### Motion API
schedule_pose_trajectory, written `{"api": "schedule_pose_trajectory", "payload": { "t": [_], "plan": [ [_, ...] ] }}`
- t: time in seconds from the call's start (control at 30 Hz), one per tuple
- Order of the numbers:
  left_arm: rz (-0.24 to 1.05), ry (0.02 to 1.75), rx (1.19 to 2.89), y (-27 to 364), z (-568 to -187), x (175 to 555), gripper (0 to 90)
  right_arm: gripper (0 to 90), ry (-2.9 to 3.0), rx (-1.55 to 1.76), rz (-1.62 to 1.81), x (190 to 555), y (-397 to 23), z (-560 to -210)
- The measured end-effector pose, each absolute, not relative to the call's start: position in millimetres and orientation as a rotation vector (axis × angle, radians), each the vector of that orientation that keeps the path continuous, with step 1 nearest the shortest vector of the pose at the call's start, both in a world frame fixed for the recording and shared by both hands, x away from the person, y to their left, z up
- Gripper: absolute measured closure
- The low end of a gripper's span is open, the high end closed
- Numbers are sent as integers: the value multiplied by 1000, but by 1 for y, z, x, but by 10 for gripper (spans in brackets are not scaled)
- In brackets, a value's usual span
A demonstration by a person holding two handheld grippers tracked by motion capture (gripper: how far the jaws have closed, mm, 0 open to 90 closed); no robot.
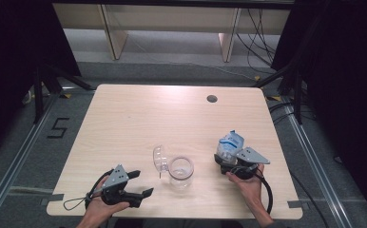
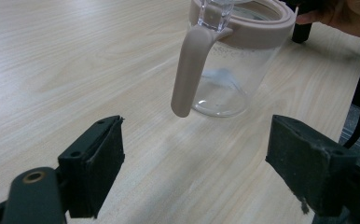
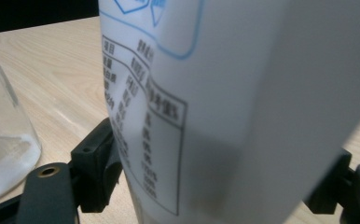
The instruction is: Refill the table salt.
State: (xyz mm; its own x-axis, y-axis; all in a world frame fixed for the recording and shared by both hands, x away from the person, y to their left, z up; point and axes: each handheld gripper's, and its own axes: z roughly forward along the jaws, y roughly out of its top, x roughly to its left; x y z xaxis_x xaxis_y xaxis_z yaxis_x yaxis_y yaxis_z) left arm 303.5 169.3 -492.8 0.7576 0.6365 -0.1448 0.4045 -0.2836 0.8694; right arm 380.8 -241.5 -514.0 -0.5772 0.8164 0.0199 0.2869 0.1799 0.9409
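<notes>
Nearest the camera, at the desk's (image 1: 124,123) front edge, the left tool (image 1: 141,183) rests in the person's left hand with its jaws wide apart and nothing between them. Its jaws point toward the jar (image 1: 180,172), which stands upright just ahead and to its right, near the front middle of the desk. The jar's lid (image 1: 159,159) is flipped open and stands up on the jar's left side.

To the jar's right, the right tool (image 1: 225,160) holds a white-and-blue pouch (image 1: 231,144) upright; in the right gripper view the pouch (image 3: 201,116) sits between the jaws, which look clamped on its lower part, top pointing up.

Pouch and jar stand near each other but apart, the jar's open mouth lying to the pouch's left. Pouring would probably call for carrying the pouch leftward over that mouth and tipping its long axis down. The right hand is the one placed for this; the left is nearer the jar, free to steady it.
</notes>
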Motion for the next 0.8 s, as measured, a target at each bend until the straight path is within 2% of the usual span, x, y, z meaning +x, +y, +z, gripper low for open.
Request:
{"api": "schedule_pose_trajectory", "payload": {
  "t": [0.8],
  "plan": [
    [282, 788, 1924, 169, -493, 303, 182, 370, 1990, 940, 1418, 388, -242, -515]
  ]
}}
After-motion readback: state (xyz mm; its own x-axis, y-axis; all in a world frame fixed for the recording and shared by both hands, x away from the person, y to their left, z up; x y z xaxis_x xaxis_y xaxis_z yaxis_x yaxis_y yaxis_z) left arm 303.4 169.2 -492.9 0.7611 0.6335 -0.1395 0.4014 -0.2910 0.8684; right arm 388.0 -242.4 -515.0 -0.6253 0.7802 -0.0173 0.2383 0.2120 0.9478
